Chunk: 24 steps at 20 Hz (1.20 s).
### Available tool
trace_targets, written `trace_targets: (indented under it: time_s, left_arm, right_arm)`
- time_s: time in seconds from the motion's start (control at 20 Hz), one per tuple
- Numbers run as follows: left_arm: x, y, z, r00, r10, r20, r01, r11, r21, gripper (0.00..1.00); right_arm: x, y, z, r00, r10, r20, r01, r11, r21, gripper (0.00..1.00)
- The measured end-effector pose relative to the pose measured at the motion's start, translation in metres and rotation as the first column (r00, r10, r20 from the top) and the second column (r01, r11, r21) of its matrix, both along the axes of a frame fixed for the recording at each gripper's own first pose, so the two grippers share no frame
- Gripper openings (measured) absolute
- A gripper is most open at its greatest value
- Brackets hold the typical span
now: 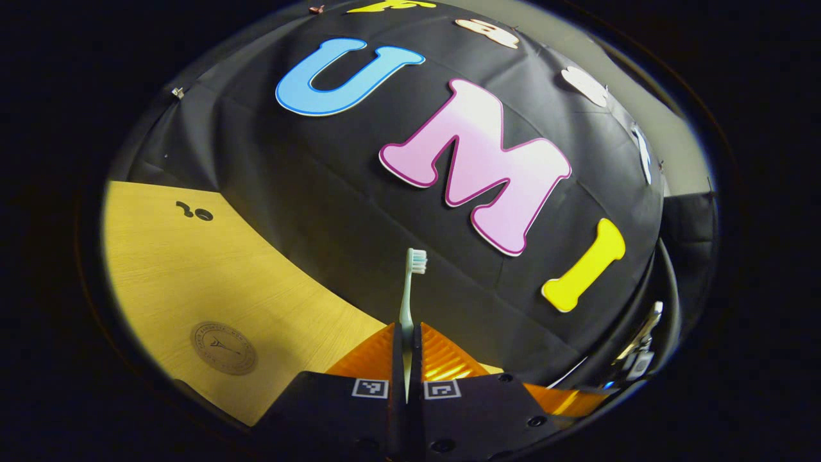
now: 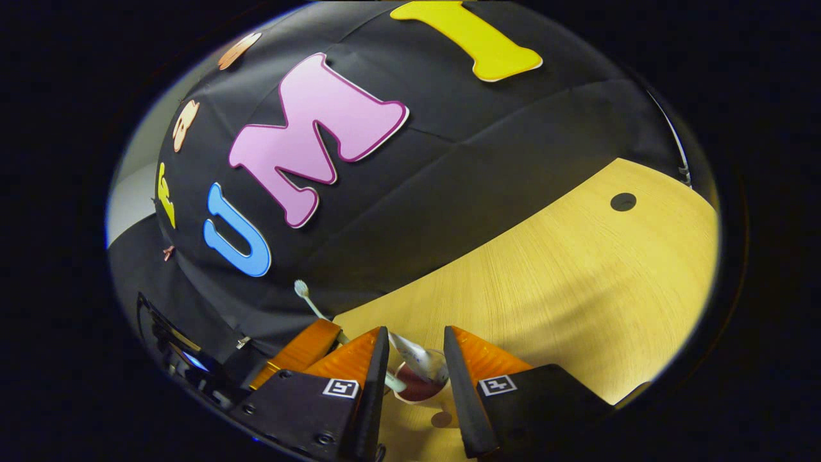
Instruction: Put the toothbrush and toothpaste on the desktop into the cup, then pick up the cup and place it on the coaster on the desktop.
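Toothbrush is clamped upright in my left gripper; right gripper gapes empty above the cup (toothpaste in it). A tilted drop could tip the cup.

A staged recording booth, not a lived-in room. Black cloth hangs as the back wall across the upper and middle frame of both views, pinned with small clips at upper left. Below it lies a bare light wooden desktop with a round cable hole at right.
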<state>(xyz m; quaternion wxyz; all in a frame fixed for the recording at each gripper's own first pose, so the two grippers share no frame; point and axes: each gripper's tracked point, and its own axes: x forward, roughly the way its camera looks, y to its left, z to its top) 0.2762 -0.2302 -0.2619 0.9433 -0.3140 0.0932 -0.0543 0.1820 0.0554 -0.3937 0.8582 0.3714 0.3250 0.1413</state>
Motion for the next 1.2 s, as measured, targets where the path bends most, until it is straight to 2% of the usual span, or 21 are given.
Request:
trace_targets:
  time_s: [0.25,0.4,0.5,0.6,0.8,0.9,0.95,1.0,1.05,1.1,1.2]
  left_arm:
    - [-0.012,-0.021,-0.027,1.0,-0.019,0.011,0.018,0.994,0.103,0.06]
    - [-0.023,-0.027,-0.043,1.0,-0.03,0.005,0.029,0.987,0.157,0.06]
    - [-0.028,-0.026,-0.046,0.999,-0.034,0.01,0.032,0.986,0.162,0.06]
    - [-0.033,-0.026,-0.047,0.998,-0.053,0.019,0.048,0.984,0.174,0.07]
    - [-0.044,-0.023,-0.056,0.996,-0.091,0.008,0.087,0.974,0.208,0.15]
    - [-0.054,-0.02,-0.06,0.993,-0.117,-0.017,0.118,0.971,0.209,0.24]
    - [-0.059,-0.014,-0.06,0.993,-0.117,-0.023,0.119,0.968,0.221,0.43]
    - [-0.065,-0.008,-0.057,0.992,-0.121,-0.024,0.123,0.964,0.235,0.38]
    - [-0.072,-0.001,-0.054,0.992,-0.124,-0.028,0.127,0.96,0.251,0.57]
    - [-0.081,0.01,-0.052,0.991,-0.129,-0.039,0.135,0.955,0.264,0.63]
    - [-0.105,0.028,-0.049,0.986,-0.151,-0.072,0.165,0.945,0.284,0.6]
  right_arm:
    - [-0.027,-0.011,-0.008,0.999,0.018,-0.047,-0.019,1.0,-0.017,0.53]
    - [-0.045,-0.014,-0.017,0.994,0.063,-0.087,-0.067,0.997,-0.046,0.53]
    - [-0.058,-0.014,-0.023,0.988,0.11,-0.111,-0.118,0.99,-0.076,0.53]
    - [-0.064,-0.014,-0.025,0.98,0.156,-0.121,-0.171,0.977,-0.126,0.53]
    - [-0.071,-0.014,-0.025,0.961,0.246,-0.13,-0.27,0.936,-0.226,0.53]
    - [-0.075,-0.009,-0.023,0.944,0.297,-0.143,-0.326,0.907,-0.268,0.53]
    - [-0.076,-0.008,-0.022,0.935,0.318,-0.154,-0.351,0.892,-0.285,0.54]
    - [-0.078,-0.003,-0.021,0.927,0.336,-0.164,-0.371,0.881,-0.292,0.54]
    - [-0.079,0.001,-0.022,0.918,0.354,-0.179,-0.395,0.865,-0.309,0.54]
    - [-0.08,0.004,-0.024,0.907,0.371,-0.198,-0.418,0.847,-0.329,0.54]
    - [-0.085,0.009,-0.032,0.884,0.403,-0.237,-0.466,0.798,-0.381,0.54]
